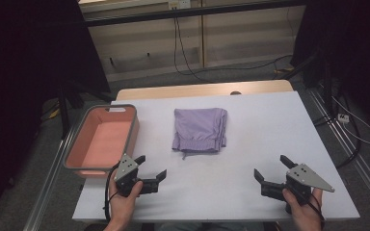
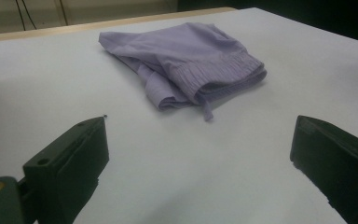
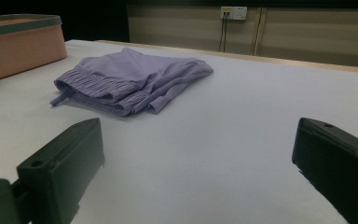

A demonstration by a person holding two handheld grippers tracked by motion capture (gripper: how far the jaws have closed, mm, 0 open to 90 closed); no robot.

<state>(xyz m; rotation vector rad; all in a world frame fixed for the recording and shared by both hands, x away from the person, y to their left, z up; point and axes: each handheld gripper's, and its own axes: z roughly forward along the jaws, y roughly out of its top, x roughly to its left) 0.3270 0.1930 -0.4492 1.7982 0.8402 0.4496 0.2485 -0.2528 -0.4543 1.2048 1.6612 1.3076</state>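
Lilac cloth, folded shorts [image 1: 200, 129] w/ elastic waistband, lies flat near centre of the white table [image 1: 270, 120] in the high view. Pink basket [image 1: 79, 149] w/ grey rim sits at its 9 o'clock, apart from it, no contents seen. Left gripper [image 1: 152, 166] waits at the shorts' 7 o'clock, right gripper [image 1: 272, 166] at 5 o'clock; both well apart from the fabric, both w/ jaws spread wide and nothing between them. Judgement: step in hand looks like the approach to pick up the shorts, prob. for the basket.

Left gripper view: jaws splayed at the bottom corners, bare table between. Shorts [image 2: 186, 60] sit at 12 o'clock ahead, waistband and drawstring end facing this gripper, folded layers stacked at the near edge. To do it well: go in low, aim at the near waistband corner, slide one jaw under all layers so the fold doesn't peel apart.

Right gripper view: jaws likewise wide apart, nothing held. Shorts [image 3: 130, 81] at about 11 o'clock, basket [image 3: 21, 44] beyond at 10 o'clock. Right side should take the other near corner, same height as the left, close on the full stack, not just the top ply. Lift both together, keep the cloth taut-ish, carry level toward the basket so it lands folded. Risk, as I read it: a pinch on a single layer would unfold the lot.
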